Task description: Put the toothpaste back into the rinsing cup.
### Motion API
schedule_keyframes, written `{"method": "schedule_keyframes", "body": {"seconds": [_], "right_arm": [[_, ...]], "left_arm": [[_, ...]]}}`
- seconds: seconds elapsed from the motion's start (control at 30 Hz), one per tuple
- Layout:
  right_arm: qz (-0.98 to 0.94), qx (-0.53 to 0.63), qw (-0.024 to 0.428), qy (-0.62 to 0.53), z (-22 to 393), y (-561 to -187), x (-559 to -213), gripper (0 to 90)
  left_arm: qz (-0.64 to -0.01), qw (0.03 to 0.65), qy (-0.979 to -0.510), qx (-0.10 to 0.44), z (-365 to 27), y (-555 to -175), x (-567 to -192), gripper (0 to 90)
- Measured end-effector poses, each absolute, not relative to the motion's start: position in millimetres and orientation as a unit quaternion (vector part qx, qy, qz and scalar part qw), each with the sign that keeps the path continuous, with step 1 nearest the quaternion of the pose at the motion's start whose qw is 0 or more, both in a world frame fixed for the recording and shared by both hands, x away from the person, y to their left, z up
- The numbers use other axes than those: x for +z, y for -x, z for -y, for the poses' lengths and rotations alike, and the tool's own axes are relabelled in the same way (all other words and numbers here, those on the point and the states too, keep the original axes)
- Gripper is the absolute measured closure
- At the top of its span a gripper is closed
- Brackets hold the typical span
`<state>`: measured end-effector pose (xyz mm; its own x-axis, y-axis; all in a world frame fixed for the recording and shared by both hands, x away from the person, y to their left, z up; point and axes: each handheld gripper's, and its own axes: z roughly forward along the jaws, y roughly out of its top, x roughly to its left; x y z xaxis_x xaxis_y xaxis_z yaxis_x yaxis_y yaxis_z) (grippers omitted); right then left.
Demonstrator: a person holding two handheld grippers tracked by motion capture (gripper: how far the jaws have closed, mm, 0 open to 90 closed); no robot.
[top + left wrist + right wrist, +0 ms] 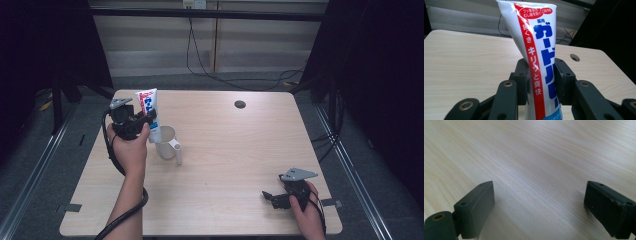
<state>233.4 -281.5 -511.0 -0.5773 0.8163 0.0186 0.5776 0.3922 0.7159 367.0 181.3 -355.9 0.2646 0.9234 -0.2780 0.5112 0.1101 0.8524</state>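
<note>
White plastic with a red stripe and blue lettering: the toothpaste tube (536, 57) stands upright, crimped end up, pinched low on its body by my left gripper (134, 121). Its cap end sits at or just inside the rim of the white cup (166, 142); I cannot tell whether it rests on the bottom. My right gripper (274, 198) lies near the table's front right corner, jaws spread, nothing between them. My worry is the cup: it is light, and a sideways nudge from the tube could tip it. The soft tube may also slide through the pads or lean out once released.
</note>
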Motion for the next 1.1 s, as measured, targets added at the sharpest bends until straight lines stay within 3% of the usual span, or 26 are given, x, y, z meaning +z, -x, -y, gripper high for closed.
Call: {"method": "schedule_keyframes", "body": {"seconds": [1.1], "right_arm": [[-0.817, 0.349, 0.171, -0.426, 281.6, -233.5, -511.0, 9.2]], "left_arm": [[-0.543, 0.491, -0.647, 0.212, -151.3, -396.6, -361.4, 67.6]]}}
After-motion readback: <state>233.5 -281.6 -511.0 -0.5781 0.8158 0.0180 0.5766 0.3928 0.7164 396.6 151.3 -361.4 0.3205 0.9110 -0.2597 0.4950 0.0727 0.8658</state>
